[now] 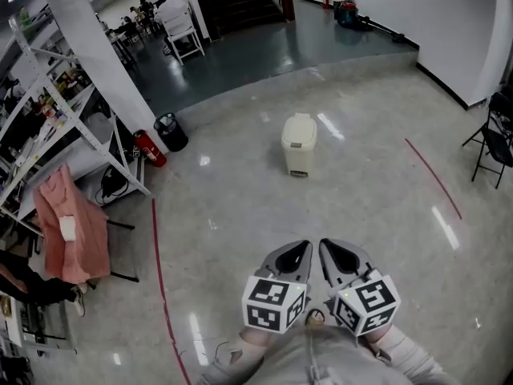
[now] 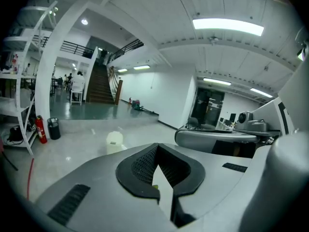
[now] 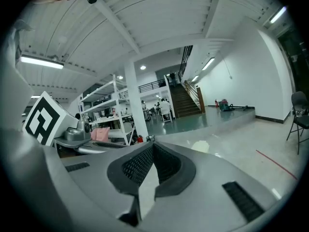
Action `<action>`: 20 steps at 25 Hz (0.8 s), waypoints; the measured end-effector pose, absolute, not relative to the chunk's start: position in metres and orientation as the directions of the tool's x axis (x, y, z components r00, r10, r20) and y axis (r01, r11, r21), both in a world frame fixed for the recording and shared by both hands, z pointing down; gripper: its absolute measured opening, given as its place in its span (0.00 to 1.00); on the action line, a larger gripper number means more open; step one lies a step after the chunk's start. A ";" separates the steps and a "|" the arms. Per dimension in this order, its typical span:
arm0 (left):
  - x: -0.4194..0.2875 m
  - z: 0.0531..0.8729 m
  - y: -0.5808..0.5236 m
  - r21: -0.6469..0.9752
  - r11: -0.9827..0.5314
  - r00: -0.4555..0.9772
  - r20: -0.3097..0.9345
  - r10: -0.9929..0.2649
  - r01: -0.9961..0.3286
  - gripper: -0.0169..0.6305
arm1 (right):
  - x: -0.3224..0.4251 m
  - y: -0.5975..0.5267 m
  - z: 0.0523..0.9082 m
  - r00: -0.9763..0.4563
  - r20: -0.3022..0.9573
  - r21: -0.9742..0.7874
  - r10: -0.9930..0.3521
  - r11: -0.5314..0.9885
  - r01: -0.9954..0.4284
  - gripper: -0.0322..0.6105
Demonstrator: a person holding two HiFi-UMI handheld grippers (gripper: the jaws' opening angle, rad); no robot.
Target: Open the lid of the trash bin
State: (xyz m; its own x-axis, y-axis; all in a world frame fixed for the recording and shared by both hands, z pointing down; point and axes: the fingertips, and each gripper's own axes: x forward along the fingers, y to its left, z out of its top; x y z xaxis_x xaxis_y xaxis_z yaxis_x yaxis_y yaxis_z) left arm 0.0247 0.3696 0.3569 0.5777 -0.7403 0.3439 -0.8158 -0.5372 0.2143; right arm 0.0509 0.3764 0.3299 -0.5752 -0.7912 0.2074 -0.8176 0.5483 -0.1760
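Both clenched empty, my left gripper and right gripper hover well apart from the closed cream trash bin.

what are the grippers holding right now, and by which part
Nothing is held. The left gripper and the right gripper both have their jaws together with nothing between them. The trash bin stands well ahead of both, untouched.

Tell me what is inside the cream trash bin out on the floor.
Nothing inside shows. The trash bin stands upright with its lid down, so whatever it holds is covered.
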 end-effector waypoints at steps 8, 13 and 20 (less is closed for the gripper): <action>0.026 0.360 0.369 0.221 -0.503 0.549 0.349 -0.759 -0.836 0.03 | 0.059 0.375 0.331 -0.590 0.207 -0.179 -0.781 0.563 -0.807 0.05; 0.031 0.365 0.362 0.229 -0.494 0.545 0.361 -0.757 -0.839 0.03 | 0.068 0.366 0.331 -0.589 0.204 -0.182 -0.782 0.561 -0.808 0.05; 0.021 0.367 0.341 0.224 -0.476 0.526 0.380 -0.761 -0.851 0.03 | 0.060 0.349 0.334 -0.600 0.224 -0.208 -0.768 0.563 -0.800 0.05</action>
State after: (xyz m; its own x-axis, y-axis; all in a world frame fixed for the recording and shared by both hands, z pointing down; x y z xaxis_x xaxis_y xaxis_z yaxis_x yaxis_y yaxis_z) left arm 0.0207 0.3412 0.3666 0.5256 -0.7610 0.3802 -0.8507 -0.4756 0.2241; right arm 0.0603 0.3492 0.3340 -0.5997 -0.7682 0.2242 -0.7995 0.5635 -0.2079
